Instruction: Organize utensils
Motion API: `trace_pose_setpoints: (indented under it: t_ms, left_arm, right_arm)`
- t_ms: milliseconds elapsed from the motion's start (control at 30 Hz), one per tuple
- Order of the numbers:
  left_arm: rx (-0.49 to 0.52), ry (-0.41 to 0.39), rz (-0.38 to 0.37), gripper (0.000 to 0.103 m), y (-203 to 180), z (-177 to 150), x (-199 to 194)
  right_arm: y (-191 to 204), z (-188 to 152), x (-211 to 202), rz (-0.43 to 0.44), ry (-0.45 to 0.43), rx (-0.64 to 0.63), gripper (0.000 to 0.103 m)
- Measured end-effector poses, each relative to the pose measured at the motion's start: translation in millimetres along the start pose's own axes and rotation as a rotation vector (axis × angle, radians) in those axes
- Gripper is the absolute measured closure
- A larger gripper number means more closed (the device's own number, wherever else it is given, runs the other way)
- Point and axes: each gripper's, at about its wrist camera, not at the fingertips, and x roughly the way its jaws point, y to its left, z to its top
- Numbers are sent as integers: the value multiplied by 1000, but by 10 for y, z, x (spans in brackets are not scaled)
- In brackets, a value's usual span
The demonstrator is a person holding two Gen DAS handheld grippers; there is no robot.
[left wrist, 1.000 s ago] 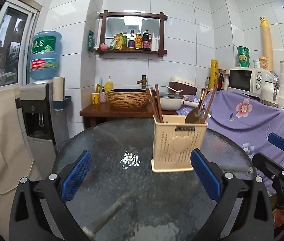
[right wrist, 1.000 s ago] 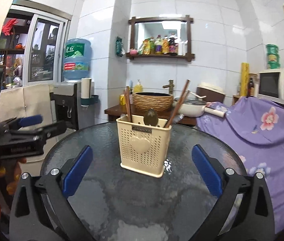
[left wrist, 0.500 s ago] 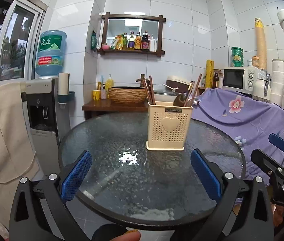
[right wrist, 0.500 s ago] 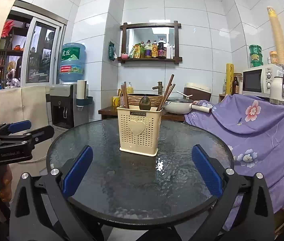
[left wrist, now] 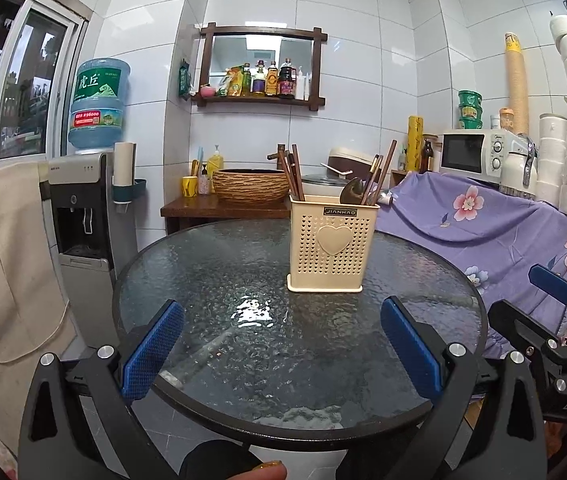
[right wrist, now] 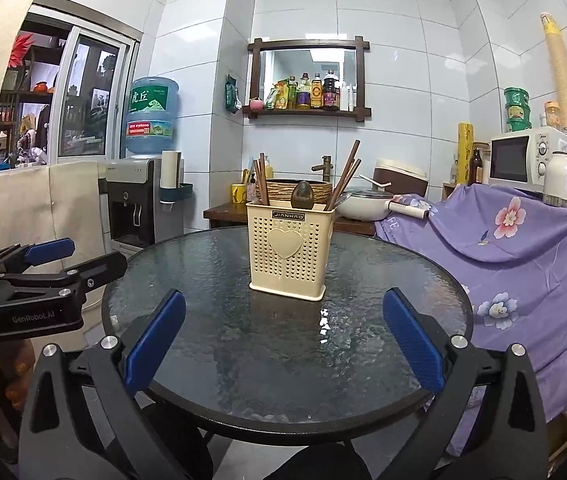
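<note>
A cream perforated utensil holder (left wrist: 329, 246) with a heart on its front stands upright on the round glass table (left wrist: 211, 280). It also shows in the right wrist view (right wrist: 289, 254). Brown chopsticks (left wrist: 294, 174) and a dark spoon (left wrist: 352, 192) stick out of its top. My left gripper (left wrist: 281, 346) is open and empty, at the table's near edge, well short of the holder. My right gripper (right wrist: 283, 342) is open and empty, also at the near edge. Each gripper shows at the side of the other's view.
A water dispenser (left wrist: 87, 200) stands left of the table. A purple flowered cloth (left wrist: 483, 216) covers furniture on the right, with a microwave (left wrist: 471, 152) behind. A wooden side table with a woven basin (left wrist: 251, 184) stands behind the glass table.
Both grippers have pulled back and away from the holder, which now looks smaller and farther off. The whole table edge has come into view. Both stay open.
</note>
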Motion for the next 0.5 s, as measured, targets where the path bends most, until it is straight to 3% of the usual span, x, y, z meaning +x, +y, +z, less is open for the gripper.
trace_pose_setpoints:
  t_ms: [500]
  left_arm:
    - [-4,6,4,6,2,-11,-9]
  right_arm:
    - [-4,-29,31,-5,15,1,6]
